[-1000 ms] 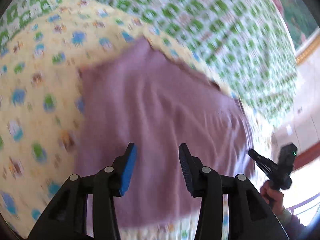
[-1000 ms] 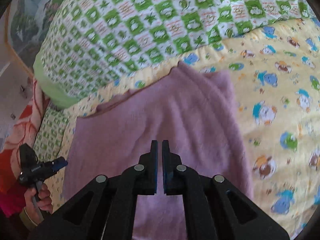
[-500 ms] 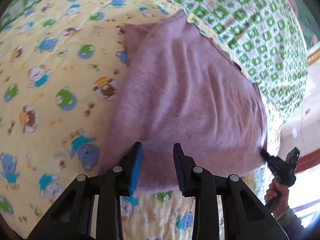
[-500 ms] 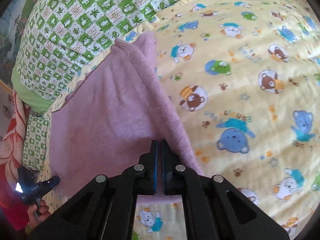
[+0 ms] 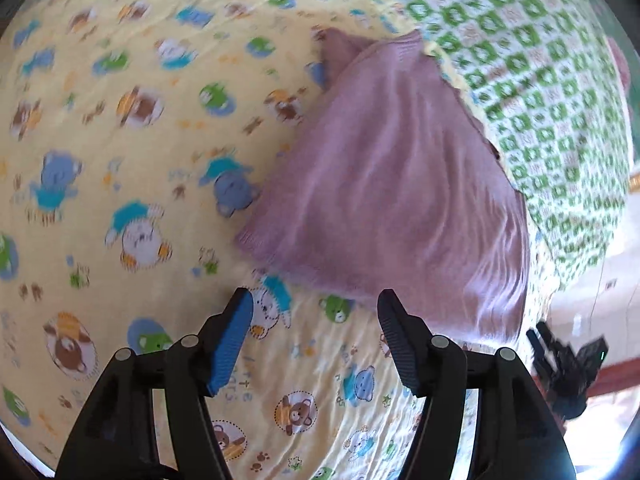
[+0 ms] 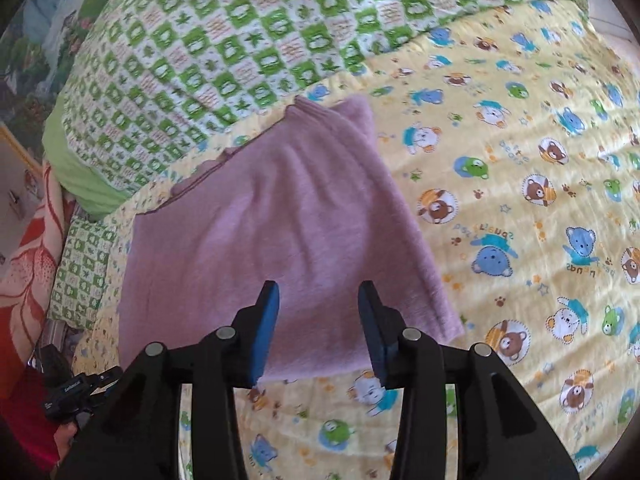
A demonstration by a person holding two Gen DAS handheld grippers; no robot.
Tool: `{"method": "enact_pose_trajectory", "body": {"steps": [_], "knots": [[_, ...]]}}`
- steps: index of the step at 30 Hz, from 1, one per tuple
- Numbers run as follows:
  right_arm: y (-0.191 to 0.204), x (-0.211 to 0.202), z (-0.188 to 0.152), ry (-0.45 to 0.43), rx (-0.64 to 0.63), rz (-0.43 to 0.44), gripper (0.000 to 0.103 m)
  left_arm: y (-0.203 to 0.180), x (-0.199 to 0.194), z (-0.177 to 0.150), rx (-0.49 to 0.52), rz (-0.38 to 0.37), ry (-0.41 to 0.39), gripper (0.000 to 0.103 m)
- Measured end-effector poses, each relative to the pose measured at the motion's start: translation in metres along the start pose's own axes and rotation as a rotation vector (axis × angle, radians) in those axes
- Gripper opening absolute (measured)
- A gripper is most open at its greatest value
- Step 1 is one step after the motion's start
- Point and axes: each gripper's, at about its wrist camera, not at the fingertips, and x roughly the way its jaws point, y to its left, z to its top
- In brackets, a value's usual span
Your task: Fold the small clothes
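The folded purple garment [image 6: 280,236] lies flat on the yellow bear-print sheet [image 6: 520,200], filling the centre of the right wrist view and sitting toward two o'clock in the left wrist view [image 5: 400,184]. Its far edge, at twelve o'clock, touches the green checked quilt [image 6: 240,40]; its near hem runs just ahead of the right gripper [image 6: 318,324].

That gripper's jaws are opening, part-way apart, and appear clear of the cloth, which shows in the gap between them. The left gripper [image 5: 314,340] is opening too, wide, with only sheet between its jaws, the garment's corner at one o'clock.

Printed on the sheet, upside down, is "best friends" and "little bears". Bare sheet spreads toward three o'clock of the garment.
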Motion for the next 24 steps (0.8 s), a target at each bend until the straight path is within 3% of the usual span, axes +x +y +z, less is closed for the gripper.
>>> {"method": "enact_pose_trajectory", "body": {"steps": [8, 16, 19, 21, 24], "knots": [[0.026, 0.000, -0.026, 0.061, -0.050, 0.047, 0.043, 0.002, 0.013, 0.013, -0.153, -0.064, -0.032, 0.070], [0.030, 0.007, -0.039, 0.107, -0.051, 0.061, 0.044, -0.014, 0.028, 0.028, -0.154, -0.006, -0.083, 0.066], [0.029, 0.008, -0.039, 0.109, -0.052, 0.065, 0.044, -0.016, 0.030, 0.032, -0.147, 0.013, -0.083, 0.049], [0.028, 0.010, -0.038, 0.110, -0.049, 0.067, 0.044, -0.013, 0.031, 0.035, -0.156, 0.012, -0.083, 0.032], [0.026, 0.012, -0.038, 0.115, -0.042, 0.068, 0.044, -0.012, 0.029, 0.036, -0.148, 0.008, -0.088, 0.018]]}}
